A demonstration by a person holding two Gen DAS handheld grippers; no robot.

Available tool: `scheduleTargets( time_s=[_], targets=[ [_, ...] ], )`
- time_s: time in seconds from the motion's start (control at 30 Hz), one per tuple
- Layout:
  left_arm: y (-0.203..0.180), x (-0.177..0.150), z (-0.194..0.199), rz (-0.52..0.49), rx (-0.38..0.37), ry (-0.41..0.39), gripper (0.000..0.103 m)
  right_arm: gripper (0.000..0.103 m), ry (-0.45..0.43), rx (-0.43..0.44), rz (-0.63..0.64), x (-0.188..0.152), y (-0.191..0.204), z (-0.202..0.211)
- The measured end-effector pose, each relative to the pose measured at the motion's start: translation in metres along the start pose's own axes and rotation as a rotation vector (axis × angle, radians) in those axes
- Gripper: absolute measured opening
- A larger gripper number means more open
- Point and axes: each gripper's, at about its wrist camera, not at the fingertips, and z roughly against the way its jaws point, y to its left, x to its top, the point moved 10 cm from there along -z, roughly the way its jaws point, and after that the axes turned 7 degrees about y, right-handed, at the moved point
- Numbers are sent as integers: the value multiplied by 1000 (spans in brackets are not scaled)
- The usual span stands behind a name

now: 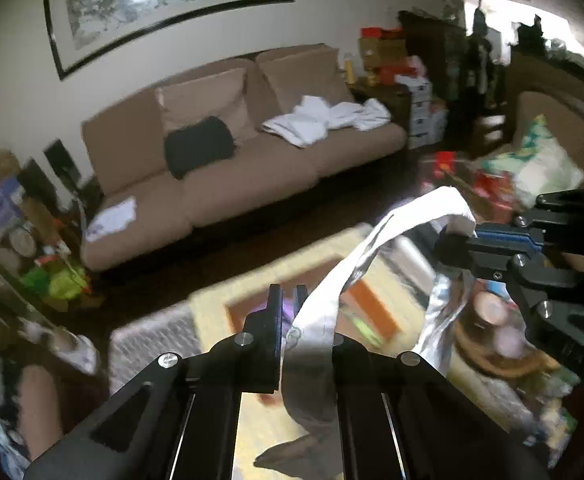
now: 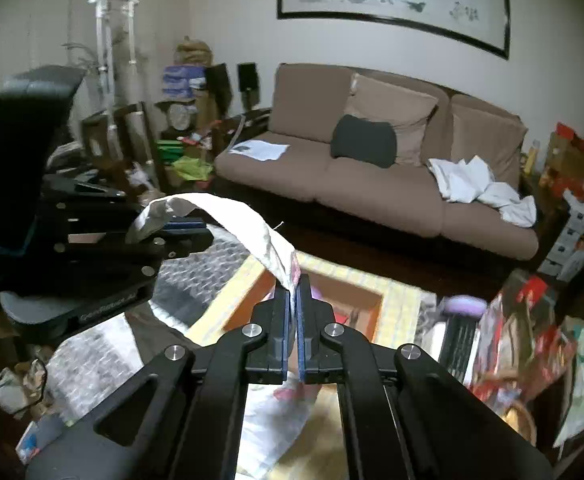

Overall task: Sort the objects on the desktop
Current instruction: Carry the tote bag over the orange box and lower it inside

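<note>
A silvery-white plastic bag hangs stretched between both grippers above the cluttered table. In the left wrist view my left gripper is shut on the bag's lower end, and the film runs back between its fingers. My right gripper comes in from the right and pinches the bag's upper end. The right wrist view shows the right gripper shut on an edge of the bag. From there the bag arches left to the left gripper, which is clamped on the other end.
Under the bag lies a yellow box with an orange inside, beside bubble wrap. A keyboard and red packets crowd the right side. A woven basket sits lower right. A brown sofa stands behind.
</note>
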Motion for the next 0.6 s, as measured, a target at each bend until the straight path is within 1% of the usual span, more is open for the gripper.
scheduleTargets(
  time_s=[0.07, 0.17, 0.23, 0.27, 0.3, 0.33, 0.37, 0.4, 0.43, 0.47, 0.5, 0.53, 0.57, 0.6],
  targets=[
    [12, 30, -15, 0, 17, -36, 5, 3, -26, -21, 7, 28, -14, -24],
    [25, 63, -34, -3, 23, -85, 6, 3, -79, -50, 23, 57, -32, -49],
    [32, 72, -52, 10, 13, -107, 6, 3, -91, -51, 15, 64, -43, -65],
    [33, 70, -66, 27, -16, -108, 6, 3, -99, -32, -3, 61, -50, -77],
    [32, 64, -78, 43, -42, -103, 6, 3, -97, -19, -13, 57, -53, -87],
    [28, 56, -97, 54, -73, -92, 7, 3, -90, -1, -22, 45, -57, -103],
    [22, 41, -120, 58, -103, -67, 7, 3, -78, 9, -25, 30, -61, -120],
    [15, 19, -147, 72, -128, -19, 7, 3, -54, 16, -31, 13, -65, -138],
    [10, 4, -164, 85, -150, 15, 7, 3, -27, 29, -42, -3, -68, -153],
    [0, -22, -188, 98, -194, 65, 7, 3, 16, 68, -68, -31, -68, -177],
    [-8, -42, -204, 100, -213, 101, 7, 3, 39, 93, -83, -49, -69, -189],
    [-16, -64, -222, 98, -219, 143, 7, 3, 79, 119, -90, -74, -65, -207],
    [-26, -90, -242, 90, -229, 200, 7, 3, 113, 119, -79, -94, -63, -222],
    [-31, -102, -252, 87, -232, 229, 7, 3, 145, 116, -71, -110, -63, -233]
  ],
)
